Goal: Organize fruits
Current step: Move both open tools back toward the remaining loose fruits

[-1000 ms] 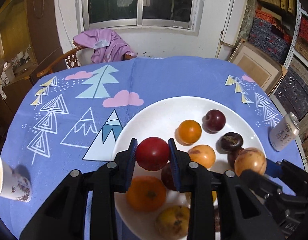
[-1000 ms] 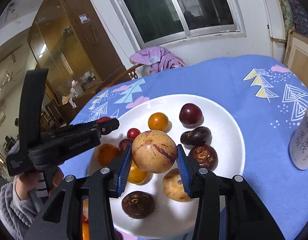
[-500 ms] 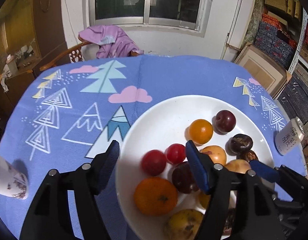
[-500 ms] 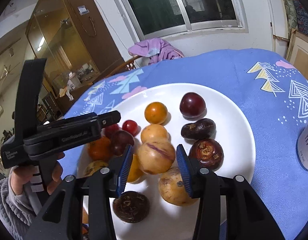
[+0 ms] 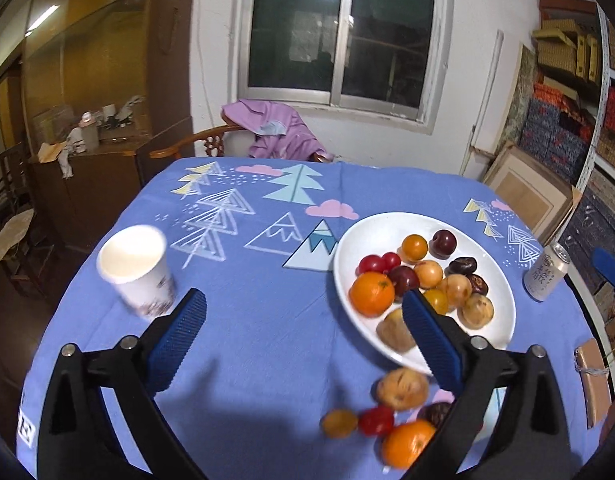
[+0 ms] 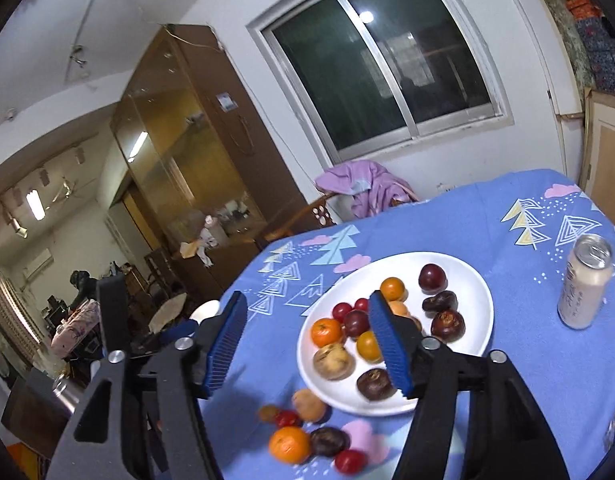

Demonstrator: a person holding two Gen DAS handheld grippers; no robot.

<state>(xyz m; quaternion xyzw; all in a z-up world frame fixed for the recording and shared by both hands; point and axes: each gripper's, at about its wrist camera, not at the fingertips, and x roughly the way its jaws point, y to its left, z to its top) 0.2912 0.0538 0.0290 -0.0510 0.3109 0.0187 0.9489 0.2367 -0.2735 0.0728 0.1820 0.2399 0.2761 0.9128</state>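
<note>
White plate on the blue tablecloth, bearing mixed fruits. More loose fruits lie just beside its near rim. Left gripper and right gripper: jaws opening, nothing between them.

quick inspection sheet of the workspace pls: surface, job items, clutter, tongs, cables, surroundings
Surface: round table under a blue printed tablecloth.
Job's things: white plate holding mixed fruit, including an orange and a dark plum; a loose fruit cluster lies on the cloth beside the plate.
Clutter: paper cup, drink can.
Tongs: left tongs opening, nothing between them; right tongs opening, nothing gripped.
Cables: a wire runs along the wall and ceiling; none on the table.
Surroundings: dark window, glass-front cabinet, chair with purple garment, stacked boxes.
</note>
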